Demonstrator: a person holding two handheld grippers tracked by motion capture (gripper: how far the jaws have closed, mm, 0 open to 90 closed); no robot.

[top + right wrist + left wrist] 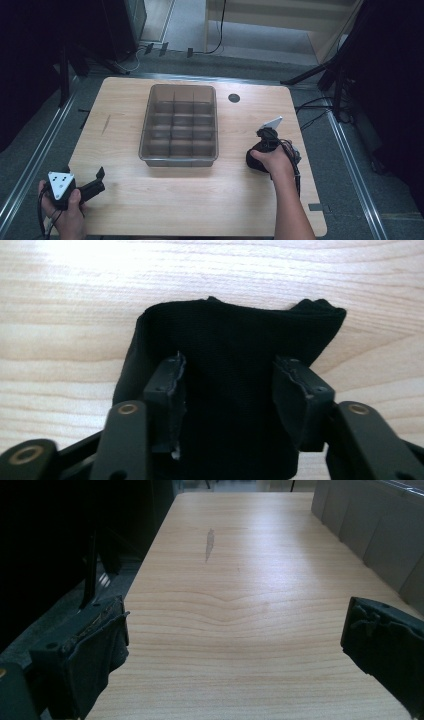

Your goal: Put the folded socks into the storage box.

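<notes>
A black cloth (254, 160) lies bunched on the wooden table (200, 200), right of a grey see-through divided bin (178, 161). My right gripper (260, 152), held in a hand, is down on that cloth. In the right gripper view the black cloth (235, 365) fills the space between the two pads (172, 390), and my right gripper (227, 400) looks shut on it. My left gripper (99, 181) rests near the table's front left corner. In its own view my left gripper (235, 650) stands open over bare wood with nothing between its fingers.
The bin's compartments hold nothing. Its grey wall (370, 525) rises at the right of the left gripper view. A round grey cable hole (234, 98) sits behind the right hand. A faint scuff (209, 545) marks the wood. Dark stands and floor rails flank the table.
</notes>
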